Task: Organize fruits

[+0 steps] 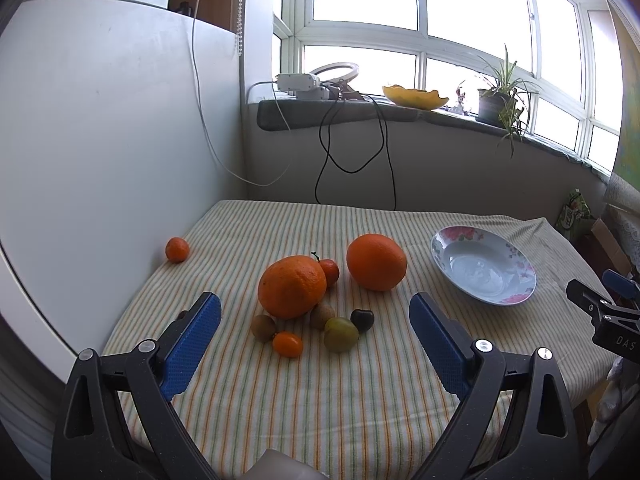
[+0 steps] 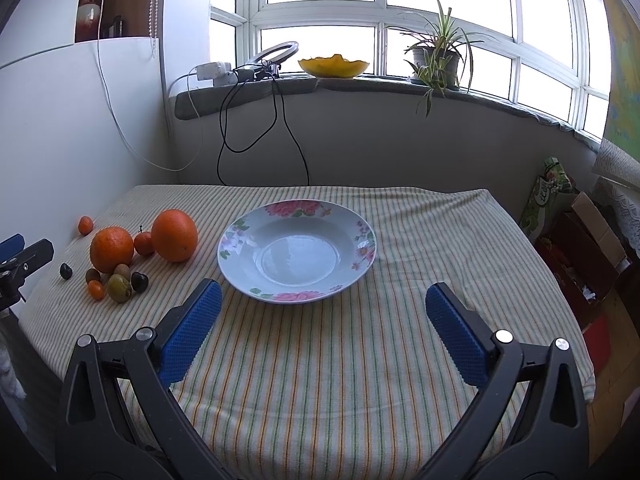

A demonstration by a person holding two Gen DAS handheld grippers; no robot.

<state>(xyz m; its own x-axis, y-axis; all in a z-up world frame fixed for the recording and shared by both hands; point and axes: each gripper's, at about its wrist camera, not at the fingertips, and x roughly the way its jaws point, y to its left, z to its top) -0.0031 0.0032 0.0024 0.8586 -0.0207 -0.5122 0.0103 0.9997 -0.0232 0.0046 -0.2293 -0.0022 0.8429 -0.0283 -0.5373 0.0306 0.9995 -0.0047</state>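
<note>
Both the left gripper (image 1: 315, 312) and right gripper (image 2: 323, 301) gape empty above the worktop (image 2: 340, 360), fruit cluster (image 1: 316, 300) beside the bare plate (image 2: 297, 251).

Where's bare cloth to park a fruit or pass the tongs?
Free: the striped cloth in front of the floral plate, and the strip behind it toward the wall. The plate itself is empty. Crowded: the fruit cluster around the two big oranges at its left.

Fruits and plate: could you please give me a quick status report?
Left gripper and right gripper open, empty. Fruits loose on cloth; plate empty. Nothing in the way.
</note>
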